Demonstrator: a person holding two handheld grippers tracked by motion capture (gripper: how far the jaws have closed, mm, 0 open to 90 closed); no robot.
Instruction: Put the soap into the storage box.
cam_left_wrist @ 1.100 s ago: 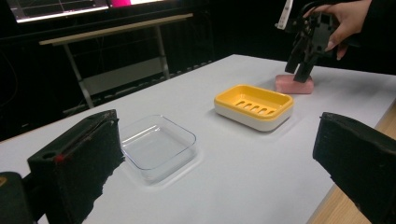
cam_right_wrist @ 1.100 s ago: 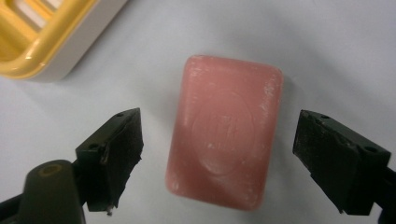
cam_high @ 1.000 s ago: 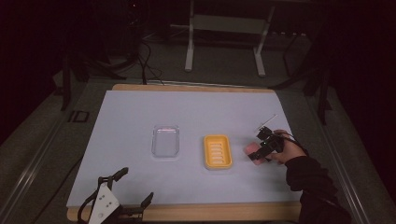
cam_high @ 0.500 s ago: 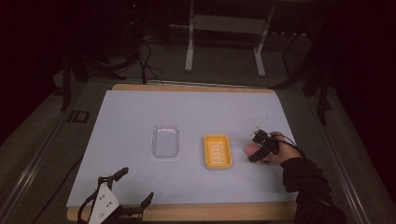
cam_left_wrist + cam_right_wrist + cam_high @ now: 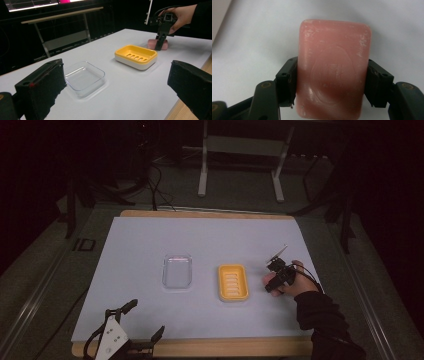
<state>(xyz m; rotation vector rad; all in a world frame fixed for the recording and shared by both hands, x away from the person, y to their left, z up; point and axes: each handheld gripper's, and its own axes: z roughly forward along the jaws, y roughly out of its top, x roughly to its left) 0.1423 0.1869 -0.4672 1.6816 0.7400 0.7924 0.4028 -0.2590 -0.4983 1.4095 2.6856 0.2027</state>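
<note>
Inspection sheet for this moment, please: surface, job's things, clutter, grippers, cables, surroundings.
Surface: white table top, wooden edge at front.
Job's things: pink soap bar lying on the table beside the yellow soap dish; dish empty.
Clutter: clear empty container left of the dish.
Grippers: right gripper jaws against both sides of the soap; left gripper open at the front edge.
Cables: one trailing from the right gripper.
Surroundings: dark; table frame behind.

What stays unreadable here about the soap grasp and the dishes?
- Soap bar: near end cut off by the right gripper view's bottom edge.
- Right gripper covers most of the soap in the high view.
- Left gripper: body cropped by the high view's bottom edge.
</note>
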